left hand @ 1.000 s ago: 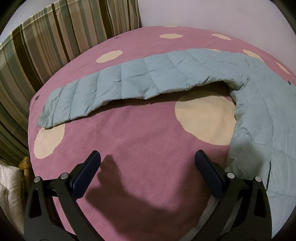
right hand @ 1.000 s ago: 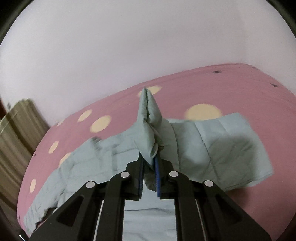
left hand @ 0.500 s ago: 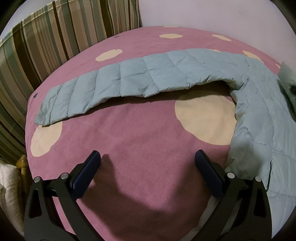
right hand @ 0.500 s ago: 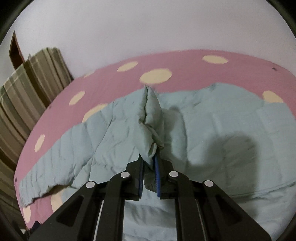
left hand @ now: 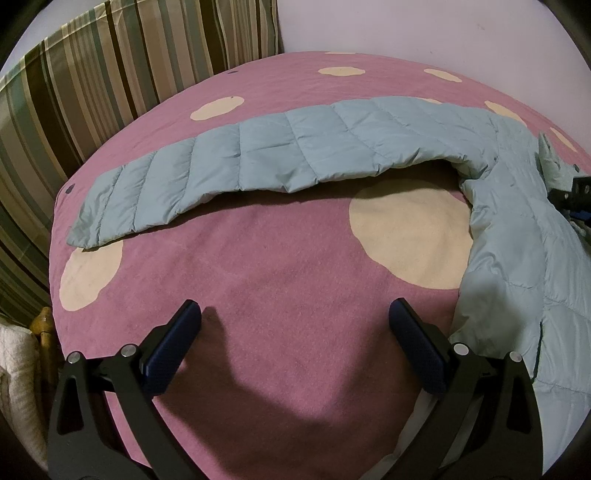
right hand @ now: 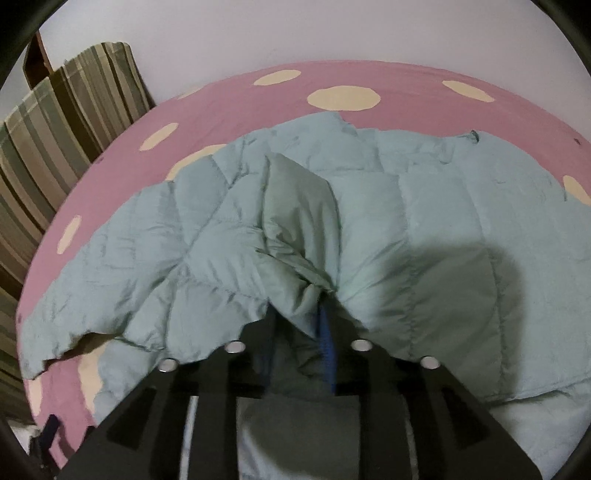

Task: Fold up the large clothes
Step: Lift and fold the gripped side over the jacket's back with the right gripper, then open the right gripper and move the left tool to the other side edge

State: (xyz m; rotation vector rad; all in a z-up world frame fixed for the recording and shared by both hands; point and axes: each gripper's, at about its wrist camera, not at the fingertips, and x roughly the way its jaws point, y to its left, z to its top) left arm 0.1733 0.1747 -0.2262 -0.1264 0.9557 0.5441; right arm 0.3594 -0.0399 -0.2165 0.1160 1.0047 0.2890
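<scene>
A pale blue quilted down jacket (left hand: pixel 524 258) lies on a pink bedspread with cream dots (left hand: pixel 280 266). One sleeve (left hand: pixel 280 155) stretches flat to the left across the bed. My left gripper (left hand: pixel 295 325) is open and empty, above bare bedspread just left of the jacket's body. My right gripper (right hand: pixel 299 317) is shut on a bunched fold of the jacket (right hand: pixel 299 229) and holds it over the jacket's body. The right gripper's tip also shows at the right edge of the left wrist view (left hand: pixel 576 199).
Striped cushions (left hand: pixel 92 92) stand at the bed's left side, also in the right wrist view (right hand: pixel 55 129). A pale wall (left hand: pixel 424 29) runs behind the bed. A white quilted cloth (left hand: pixel 14 376) and a wooden post sit at the lower left edge.
My right gripper has carried the pinched fold leftward and lower over the jacket's body, now entering the left wrist view. The left gripper has stayed open and nearly still.
</scene>
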